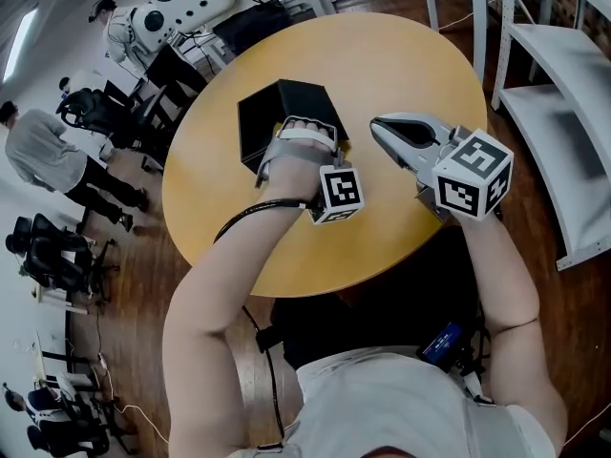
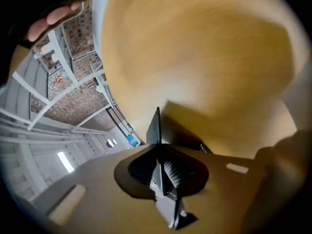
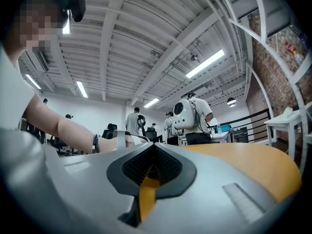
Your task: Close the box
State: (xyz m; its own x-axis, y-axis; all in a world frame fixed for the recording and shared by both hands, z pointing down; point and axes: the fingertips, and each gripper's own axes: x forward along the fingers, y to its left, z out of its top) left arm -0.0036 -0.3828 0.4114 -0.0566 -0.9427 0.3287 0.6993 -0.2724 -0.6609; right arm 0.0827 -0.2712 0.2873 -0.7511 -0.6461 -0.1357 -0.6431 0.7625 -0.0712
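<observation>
Box: a black box [image 1: 277, 113] stands on the round wooden surface [image 1: 401, 55], left of centre and nearer the left edge than the right. The person's hand covers its near top corner.

Left gripper: the left gripper [image 2: 158, 147] reaches in at the box top. Its jaws are clenched on a thin black flap [image 2: 155, 126], which rises edge-on from between the tips.

Right gripper: the right gripper [image 1: 377, 124] hangs just right of the box without touching it. Its jaws are pressed together with nothing between them.

Weight: probably light. It looks like thin card with nothing visible inside, so a sideways push on the flap may slide the whole box across the surface.

Stiffness: the flap looks flat and fairly rigid, but it should bend at its fold line. A hard pinch or a twist could crease it.

Grip: the card looks matte and unlikely to slip between the jaws.

Where to hold: near the flap's free edge, away from the hinge, so it swings over with little force. The empty right gripper could brace the right wall.

Risk: the box may tip or skid if it is left unbraced.
</observation>
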